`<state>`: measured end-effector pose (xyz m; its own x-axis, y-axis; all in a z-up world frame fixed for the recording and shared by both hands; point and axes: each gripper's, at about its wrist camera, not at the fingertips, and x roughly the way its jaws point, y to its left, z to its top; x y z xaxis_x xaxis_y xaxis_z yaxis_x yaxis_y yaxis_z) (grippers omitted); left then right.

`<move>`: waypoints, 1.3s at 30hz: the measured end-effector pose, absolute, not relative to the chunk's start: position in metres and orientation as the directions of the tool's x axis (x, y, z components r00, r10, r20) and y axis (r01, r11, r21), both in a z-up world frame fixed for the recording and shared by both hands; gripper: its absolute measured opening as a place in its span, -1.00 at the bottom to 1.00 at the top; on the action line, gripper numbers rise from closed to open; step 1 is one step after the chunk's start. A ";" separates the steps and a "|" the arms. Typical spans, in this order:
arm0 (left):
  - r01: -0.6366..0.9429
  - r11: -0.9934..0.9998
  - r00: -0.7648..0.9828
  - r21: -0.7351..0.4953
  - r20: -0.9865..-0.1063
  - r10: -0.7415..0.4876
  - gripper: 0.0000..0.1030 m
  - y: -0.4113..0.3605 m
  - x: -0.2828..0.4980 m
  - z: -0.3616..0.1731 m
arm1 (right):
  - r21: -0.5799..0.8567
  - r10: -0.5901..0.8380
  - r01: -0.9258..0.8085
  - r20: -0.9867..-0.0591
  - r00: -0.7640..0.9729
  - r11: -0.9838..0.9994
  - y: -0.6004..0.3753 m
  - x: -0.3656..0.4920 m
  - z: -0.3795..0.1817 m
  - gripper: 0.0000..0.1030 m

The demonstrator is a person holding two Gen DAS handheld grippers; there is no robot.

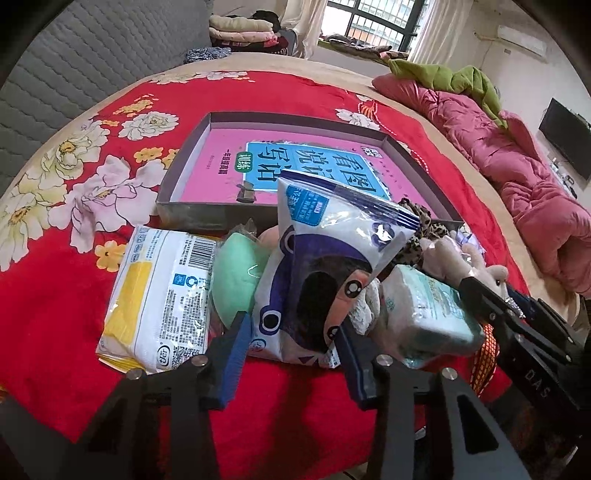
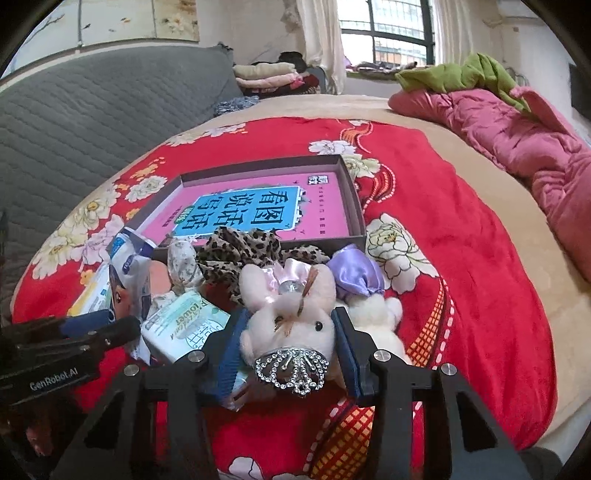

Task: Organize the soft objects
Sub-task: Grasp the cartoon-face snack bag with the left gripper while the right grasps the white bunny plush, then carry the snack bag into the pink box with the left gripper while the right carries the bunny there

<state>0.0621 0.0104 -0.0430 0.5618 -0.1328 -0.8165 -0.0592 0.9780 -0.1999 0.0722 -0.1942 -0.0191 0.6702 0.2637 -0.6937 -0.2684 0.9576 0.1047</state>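
Tools (image 1: 291,332) (image 2: 288,332) around pouch (image 1: 325,258), bunny (image 2: 291,314)

A home bedroom. Wide bed under a red floral blanket (image 2: 461,229), with a quilted grey headboard (image 2: 92,122) at the left. Crumpled pink quilt (image 2: 517,140) and a green cover (image 2: 461,75) along the far side. Folded clothes (image 2: 266,75) stacked in the corner by the curtains (image 2: 317,33). Barred window (image 2: 388,29) with daylight behind. Flat television (image 1: 565,142) on the right wall and an air conditioner (image 1: 521,37) high above it.
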 end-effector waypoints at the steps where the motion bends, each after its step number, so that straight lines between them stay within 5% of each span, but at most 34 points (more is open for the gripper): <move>1: -0.059 0.976 0.566 -0.210 -0.812 -0.141 -0.20 0.012 0.062 -0.043 | 0.106 0.268 -0.273 -0.689 0.673 0.956 -0.195 0.071 -0.018 -0.13; 8: -0.045 0.969 0.597 -0.243 -0.785 -0.169 -0.42 0.014 0.057 -0.034 | 0.126 0.299 -0.287 -0.639 0.708 0.949 -0.200 0.065 -0.006 -0.16; 39: -0.093 0.966 0.714 -0.241 -0.692 -0.104 -0.44 0.040 0.071 0.003 | 0.052 0.313 -0.331 -0.487 0.815 0.942 -0.196 0.058 0.027 -0.16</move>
<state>0.0710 0.0403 0.0031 0.7144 -0.1036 -0.6920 -0.0932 0.9661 -0.2409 0.0582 -0.1960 0.0270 0.8155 0.3133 -0.4867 -0.3308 0.9423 0.0524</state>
